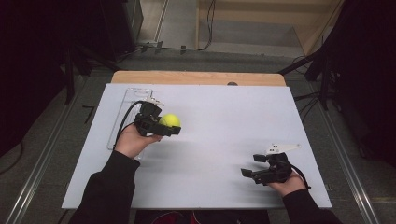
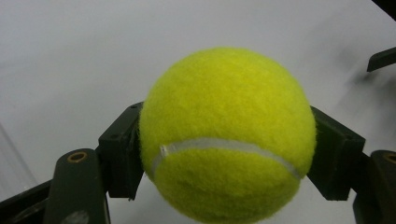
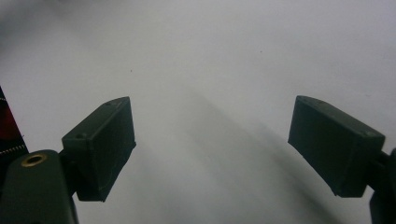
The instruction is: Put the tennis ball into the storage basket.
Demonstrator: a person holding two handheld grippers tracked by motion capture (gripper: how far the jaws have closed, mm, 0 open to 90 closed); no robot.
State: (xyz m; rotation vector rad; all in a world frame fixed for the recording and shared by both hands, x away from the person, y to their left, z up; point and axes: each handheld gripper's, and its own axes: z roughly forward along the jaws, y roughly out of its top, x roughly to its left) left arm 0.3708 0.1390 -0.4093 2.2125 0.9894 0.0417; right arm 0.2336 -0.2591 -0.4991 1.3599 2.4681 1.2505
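Observation:
A yellow-green tennis ball (image 1: 170,121) is clamped in my left gripper (image 1: 169,125) over the left middle of the white board (image 1: 219,135). In the left gripper view the ball (image 2: 226,135) sits squarely between the two black pads (image 2: 122,151), which press on both its sides. My right gripper (image 1: 253,164) rests near the board's front right, jaws pointing left and spread wide. The right gripper view has its pads (image 3: 100,144) far apart with only bare white board between them.
A clear plastic tray (image 1: 133,100) lies flat at the board's left rear, just behind my left hand. The wooden table edge (image 1: 196,77) runs along the back. Dark stands and cables (image 1: 313,100) flank the table on both sides.

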